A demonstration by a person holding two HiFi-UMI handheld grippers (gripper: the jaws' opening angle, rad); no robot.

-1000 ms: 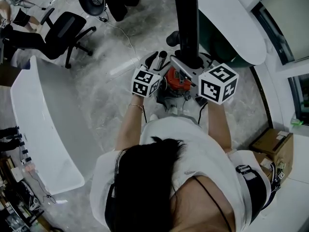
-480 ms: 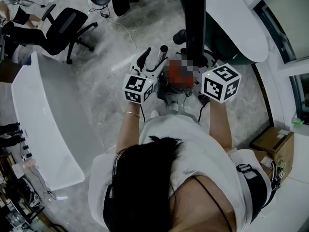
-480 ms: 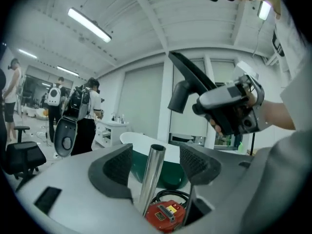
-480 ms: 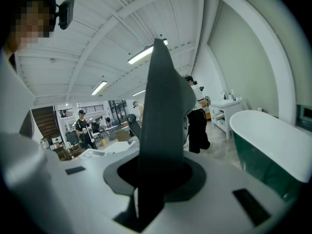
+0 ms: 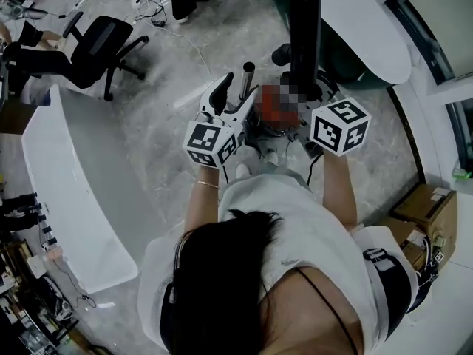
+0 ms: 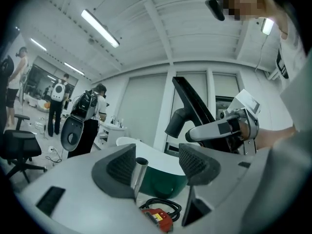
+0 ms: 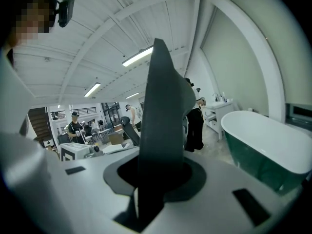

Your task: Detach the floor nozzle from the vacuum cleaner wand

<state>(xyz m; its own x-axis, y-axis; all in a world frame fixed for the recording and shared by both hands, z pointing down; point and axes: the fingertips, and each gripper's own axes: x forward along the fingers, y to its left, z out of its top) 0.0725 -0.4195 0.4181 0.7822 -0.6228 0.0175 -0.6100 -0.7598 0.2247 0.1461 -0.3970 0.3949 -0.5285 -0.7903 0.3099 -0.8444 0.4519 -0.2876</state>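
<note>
The black floor nozzle [image 5: 304,28] stands upright, and my right gripper [image 5: 306,91] is shut on its neck. In the right gripper view the nozzle [image 7: 163,111] rises from between the jaws of that gripper [image 7: 156,175]. The silver wand tube [image 5: 247,72] stands apart from the nozzle, its open top end free. My left gripper [image 5: 230,96] is open beside it. In the left gripper view the tube [image 6: 139,172] rests against the left pad, clear of the right pad of the gripper [image 6: 157,161]. The red vacuum body [image 5: 273,117] sits on the floor below.
A white bathtub [image 5: 74,191] stands on the left and a green-sided tub [image 5: 355,21] at the upper right. An office chair [image 5: 103,46] is at the upper left, a cardboard box [image 5: 421,209] at the right. People stand far off in both gripper views.
My left gripper has risen towards the camera and shifted slightly left, with the tube's top staying by its jaws. The right gripper and nozzle have barely moved.
</note>
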